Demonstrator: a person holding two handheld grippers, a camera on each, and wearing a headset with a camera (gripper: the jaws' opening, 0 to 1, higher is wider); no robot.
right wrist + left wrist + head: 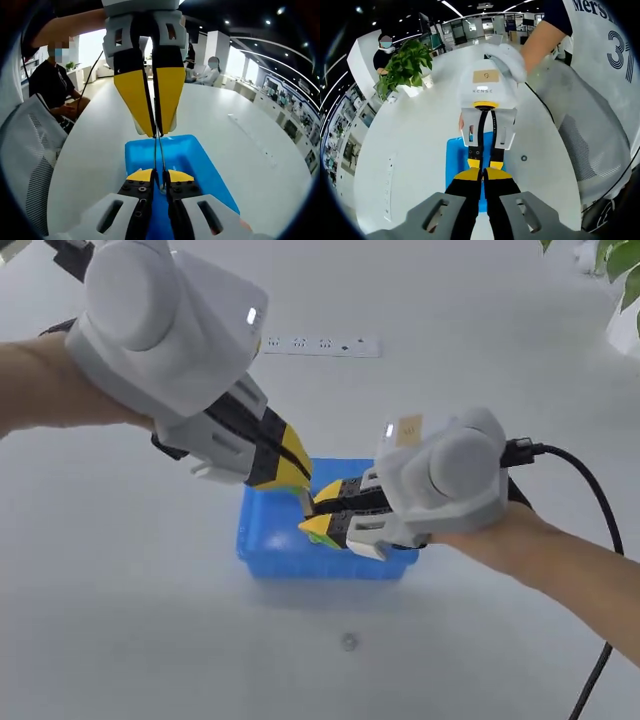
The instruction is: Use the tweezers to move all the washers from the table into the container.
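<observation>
White worktop (pixel 130 640) with a blue container (pixel 300 565) at centre. Held over its open top, left gripper (pixel 298 478) and right gripper (pixel 325 525) tip to tip, likely so any drop lands inside. Left fingers (pixel 170 95) pinching thin tweezers (pixel 158 150); right fingers (pixel 142 176) pressed nearly together on their lower end. Cannot tell of any washer in their grip. One washer (pixel 348 642) lying on the worktop near the container's front wall, not yet moved

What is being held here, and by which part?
The tweezers, held at both ends: the left gripper is shut on one end, the right gripper on the other.
</observation>
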